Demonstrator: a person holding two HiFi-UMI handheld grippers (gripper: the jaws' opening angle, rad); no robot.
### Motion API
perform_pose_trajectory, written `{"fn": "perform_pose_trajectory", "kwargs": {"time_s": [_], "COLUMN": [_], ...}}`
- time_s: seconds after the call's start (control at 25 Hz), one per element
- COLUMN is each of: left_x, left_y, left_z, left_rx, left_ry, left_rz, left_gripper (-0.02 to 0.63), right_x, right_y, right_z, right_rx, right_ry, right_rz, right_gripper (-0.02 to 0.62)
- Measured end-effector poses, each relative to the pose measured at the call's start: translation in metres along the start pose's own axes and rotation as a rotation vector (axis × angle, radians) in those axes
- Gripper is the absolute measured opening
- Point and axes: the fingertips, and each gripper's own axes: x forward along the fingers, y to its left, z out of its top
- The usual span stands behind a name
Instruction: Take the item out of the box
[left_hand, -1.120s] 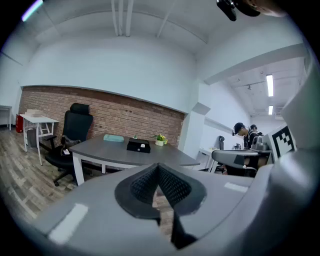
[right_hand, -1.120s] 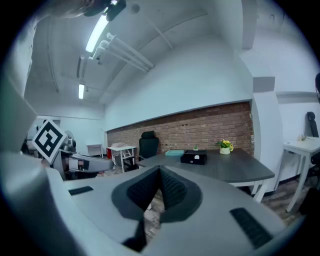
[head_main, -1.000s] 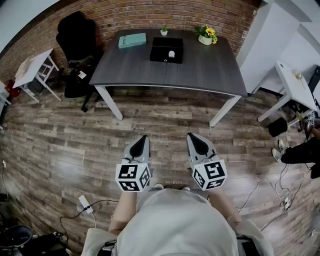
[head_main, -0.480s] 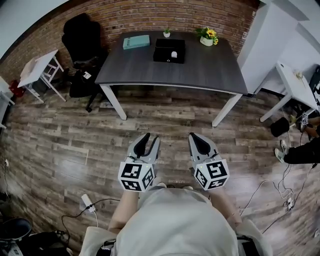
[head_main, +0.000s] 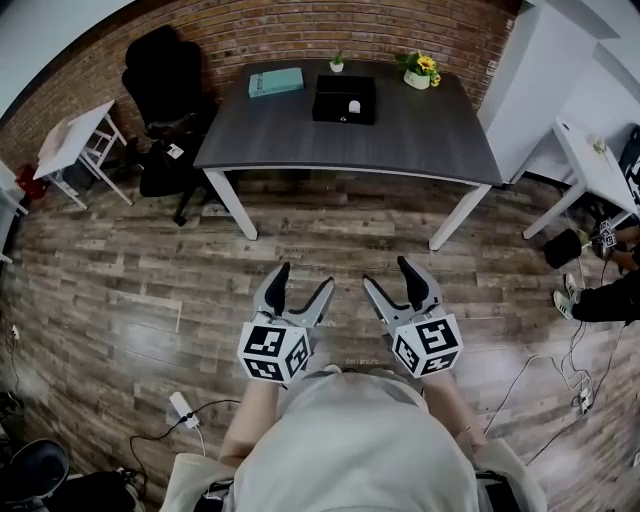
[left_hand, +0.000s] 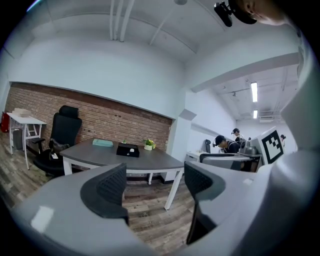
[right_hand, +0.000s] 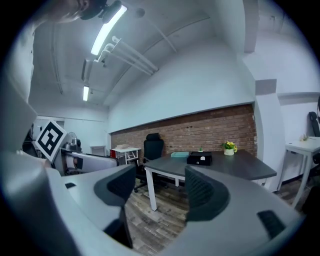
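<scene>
1. Left gripper (head_main: 303, 280): its fingers (left_hand: 112, 185) stand wide apart and are opening. Nothing lies between them; only floor and the far desk show through the gap.
2. Right gripper (head_main: 388, 274): its fingers (right_hand: 202, 192) are likewise parted and opening, and hold nothing.
3. Both grippers hover side by side over the plank floor (head_main: 120, 290), close to the person's body, well apart from the desk (head_main: 350, 145) at 12 o'clock.
4. Black box (head_main: 344, 98): rests near the desk's far edge. A small white item (head_main: 353, 106) shows at it; whether inside or on top cannot be told.
5. Teal flat box (head_main: 275, 82): on the desk, at 9 o'clock of the black box.
6. Yellow flowers in a pot (head_main: 420, 70): at 2 o'clock of the black box.
7. Black office chair (head_main: 165, 80): at 9 o'clock of the desk.
</scene>
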Motion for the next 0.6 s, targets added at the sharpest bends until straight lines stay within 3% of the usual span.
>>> {"fn": "perform_pose_trajectory", "kwargs": {"time_s": [0.28, 0.6], "left_x": [-0.003, 0.018], "left_y": [0.015, 0.034], "left_z": [0.001, -0.003], "left_rx": [-0.023, -0.045], "left_ry": [-0.015, -0.001], "left_rz": [-0.003, 0.015], "left_gripper": [0.391, 0.393], "right_x": [0.007, 0.037], "right_y": [0.007, -0.005], "right_z": [0.000, -0.004], "right_rx": [0.037, 0.041], "right_ry": [-0.012, 0.032], "right_rz": [0.017, 0.029], "right_gripper": [0.414, 0.417]}}
